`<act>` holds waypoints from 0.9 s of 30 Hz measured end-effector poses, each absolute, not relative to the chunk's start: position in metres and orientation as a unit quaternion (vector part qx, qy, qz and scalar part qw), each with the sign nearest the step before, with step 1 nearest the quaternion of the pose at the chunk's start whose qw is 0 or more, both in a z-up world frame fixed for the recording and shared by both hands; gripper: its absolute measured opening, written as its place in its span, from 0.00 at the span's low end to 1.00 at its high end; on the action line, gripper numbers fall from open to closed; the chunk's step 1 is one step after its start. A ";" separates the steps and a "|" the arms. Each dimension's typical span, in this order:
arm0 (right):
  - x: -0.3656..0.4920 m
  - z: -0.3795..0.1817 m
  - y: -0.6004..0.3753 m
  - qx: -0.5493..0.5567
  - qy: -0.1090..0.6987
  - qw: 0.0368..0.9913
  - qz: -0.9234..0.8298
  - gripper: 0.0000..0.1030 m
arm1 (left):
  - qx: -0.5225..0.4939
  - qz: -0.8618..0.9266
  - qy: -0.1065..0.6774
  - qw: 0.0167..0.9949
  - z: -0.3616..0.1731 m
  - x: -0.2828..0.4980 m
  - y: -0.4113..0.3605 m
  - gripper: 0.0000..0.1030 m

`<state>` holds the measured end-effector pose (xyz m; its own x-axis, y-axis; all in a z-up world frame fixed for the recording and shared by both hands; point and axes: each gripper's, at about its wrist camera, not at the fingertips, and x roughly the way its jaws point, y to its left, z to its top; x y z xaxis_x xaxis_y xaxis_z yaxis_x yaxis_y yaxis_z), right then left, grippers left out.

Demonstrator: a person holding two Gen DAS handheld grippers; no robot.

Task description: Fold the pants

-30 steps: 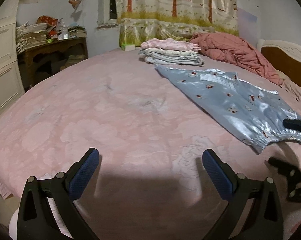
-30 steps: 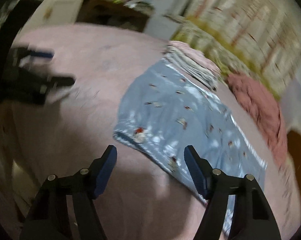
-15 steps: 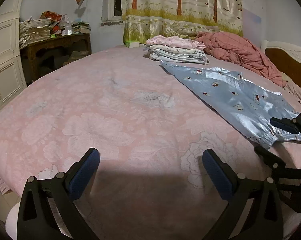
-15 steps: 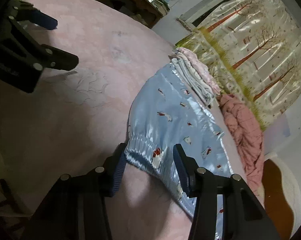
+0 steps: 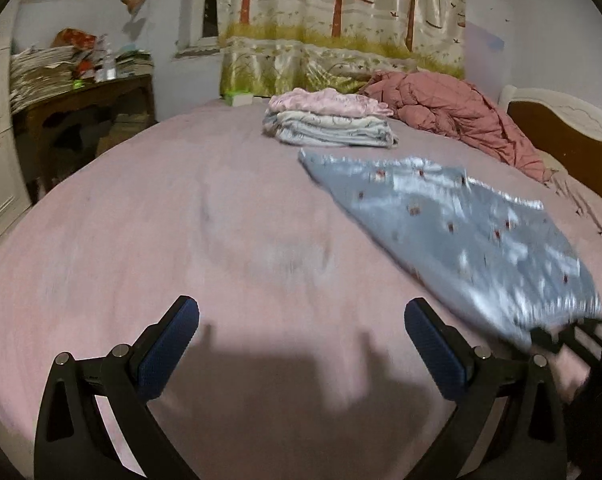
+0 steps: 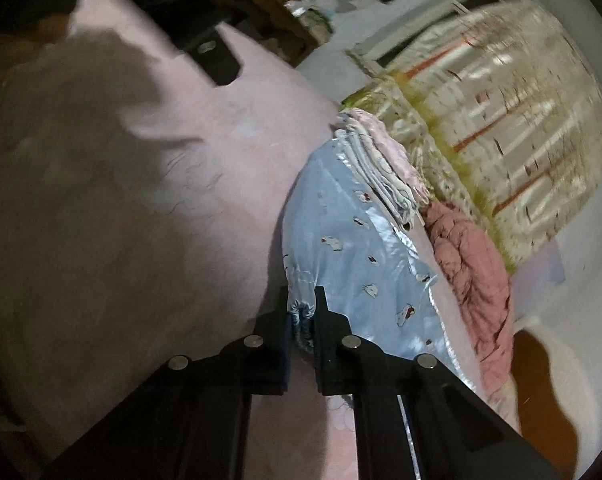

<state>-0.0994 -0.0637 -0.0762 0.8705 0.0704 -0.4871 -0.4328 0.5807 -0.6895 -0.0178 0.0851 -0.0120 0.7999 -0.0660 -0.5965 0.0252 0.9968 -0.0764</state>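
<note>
Two views, each w/ info the other lacks. Right wrist view: right gripper is clenched on the gathered elastic edge of the pale blue satin pants; its jaws have just been closing, fabric pinched between them. Pants lie spread on the pink bed, running away from the gripper toward a stack of folded clothes, far end just beside or touching that stack, can't tell which. A crumpled reddish quilt lies to the right of the pants, patterned curtain behind. Left gripper is only a dark blurred shape at the top left here, state unreadable.

Left wrist view fills that in: left gripper is released, blue pads wide apart, nothing between them, hovering over bare bedspread well left of the pants. The pants' near edge is motion-blurred at lower right, where part of the right gripper shows as dark bars, grip itself not legible from this side. Also seen only here: a cluttered dark wooden desk at the left wall w/ piled papers, and the headboard at right. Folded stack sits apart from the pants in this view.
</note>
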 end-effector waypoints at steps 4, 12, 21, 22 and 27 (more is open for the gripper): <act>-0.094 -0.057 -0.081 -0.349 0.220 0.897 0.156 0.08 | -0.092 -0.049 0.335 0.936 0.012 0.054 0.100 0.91; -0.100 -0.035 -0.118 -0.212 0.231 0.930 0.192 0.08 | -0.137 -0.066 0.384 0.911 0.001 0.215 0.103 0.65; -0.093 -0.042 -0.121 -0.163 0.264 0.925 0.219 0.08 | -0.214 -0.035 0.450 0.866 -0.061 0.329 0.128 0.47; -0.093 -0.043 -0.121 -0.163 0.265 0.924 0.221 0.08 | -0.221 -0.045 0.450 0.864 -0.064 0.334 0.129 0.47; -0.090 -0.047 -0.118 -0.166 0.274 0.921 0.223 0.08 | -0.254 -0.112 0.432 0.858 -0.061 0.340 0.132 0.32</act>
<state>-0.0899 -0.1181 -0.0471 0.7500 0.3205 -0.5786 -0.5025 0.8450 -0.1833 0.3399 0.1318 -0.0610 0.6015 -0.4109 -0.6851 -0.0279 0.8463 -0.5320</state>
